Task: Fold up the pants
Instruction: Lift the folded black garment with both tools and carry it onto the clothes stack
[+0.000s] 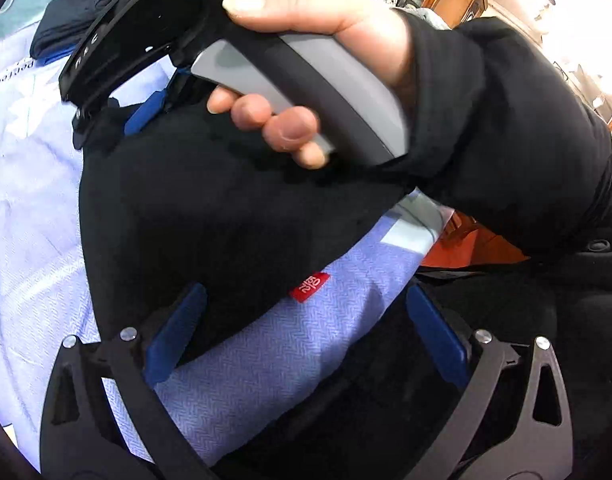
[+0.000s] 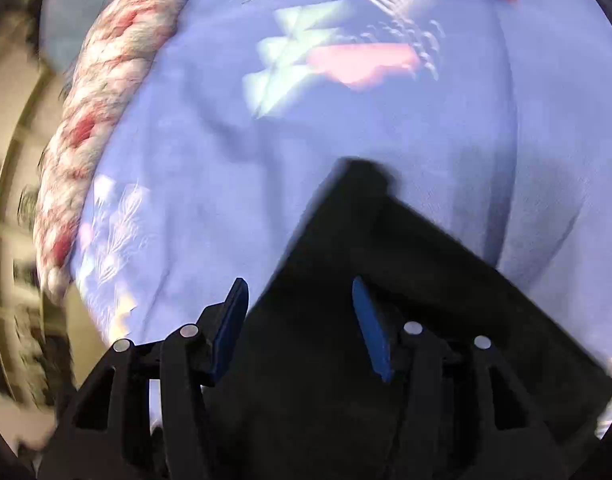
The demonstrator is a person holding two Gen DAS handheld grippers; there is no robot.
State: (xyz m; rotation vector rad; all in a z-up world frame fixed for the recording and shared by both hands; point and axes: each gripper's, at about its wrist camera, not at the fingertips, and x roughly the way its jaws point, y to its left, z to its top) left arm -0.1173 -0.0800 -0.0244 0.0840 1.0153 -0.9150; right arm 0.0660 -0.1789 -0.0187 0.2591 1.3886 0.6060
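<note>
Two fisheye views looked along the blue fingers of two tools held by one person over a bed covered in a pale lavender bedspread point(image 1: 266, 360). In the left wrist view, the left hand-held gripper point(image 1: 306, 336) had its blue fingers point(image 1: 174, 332) spread wide apart, released, with nothing between them; one finger lay against the edge of the black pants point(image 1: 210, 208), the other over dark fabric near the person's body. The pants lay as a broad dark mass on the bedspread, with a small red label point(image 1: 309, 286) sewn on the bedspread just beside their lower edge. Above the pants, the person's right hand point(image 1: 306, 76), in a black fingerless glove, gripped the grey handle of the right hand-held gripper point(image 1: 146, 108), whose blue tips met the upper edge of the pants. A folded dark garment point(image 1: 74, 20) rested further up the bed, apart from the pants. In the blurred right wrist view, the right hand-held gripper point(image 2: 302, 320) had its fingers point(image 2: 369, 332) partly apart with the black pants point(image 2: 385, 280) lying thick between them and rising to a pointed corner ahead; whether the fingers truly pinched the cloth could not be told. A woolly cream and red blanket point(image 2: 102, 120) ran along the left edge of the bedspread point(image 2: 226, 160).
</note>
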